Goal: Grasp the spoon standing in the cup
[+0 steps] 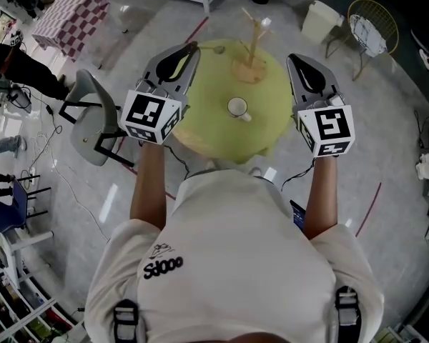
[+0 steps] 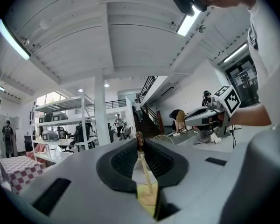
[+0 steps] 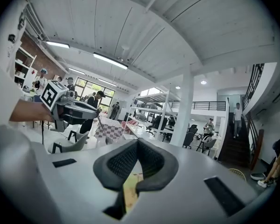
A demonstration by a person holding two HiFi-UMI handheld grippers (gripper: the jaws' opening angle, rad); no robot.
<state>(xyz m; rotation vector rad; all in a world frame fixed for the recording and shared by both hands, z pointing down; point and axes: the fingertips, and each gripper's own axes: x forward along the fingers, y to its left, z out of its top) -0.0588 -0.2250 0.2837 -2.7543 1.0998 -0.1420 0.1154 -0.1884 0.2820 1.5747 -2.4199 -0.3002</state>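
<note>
A white cup [image 1: 237, 107] stands near the middle of the round yellow-green table [image 1: 214, 131], with nothing showing inside it. My left gripper [image 1: 194, 46] hangs over the table's far left part, shut on a thin wooden-handled spoon [image 1: 216, 48]. In the left gripper view the spoon [image 2: 144, 171] runs up between the pads of the left gripper [image 2: 141, 141], and its dark end sticks out past the tips. My right gripper [image 1: 292, 57] is over the table's right edge, away from the cup. Nothing lies between the touching tips of this right gripper [image 3: 137, 141], which is shut.
A wooden peg stand [image 1: 252, 61] rises at the back of the table. A grey chair [image 1: 93, 120] stands to the left, and a white bin [image 1: 319, 20] and a wire chair [image 1: 368, 27] to the back right. People stand at the far left.
</note>
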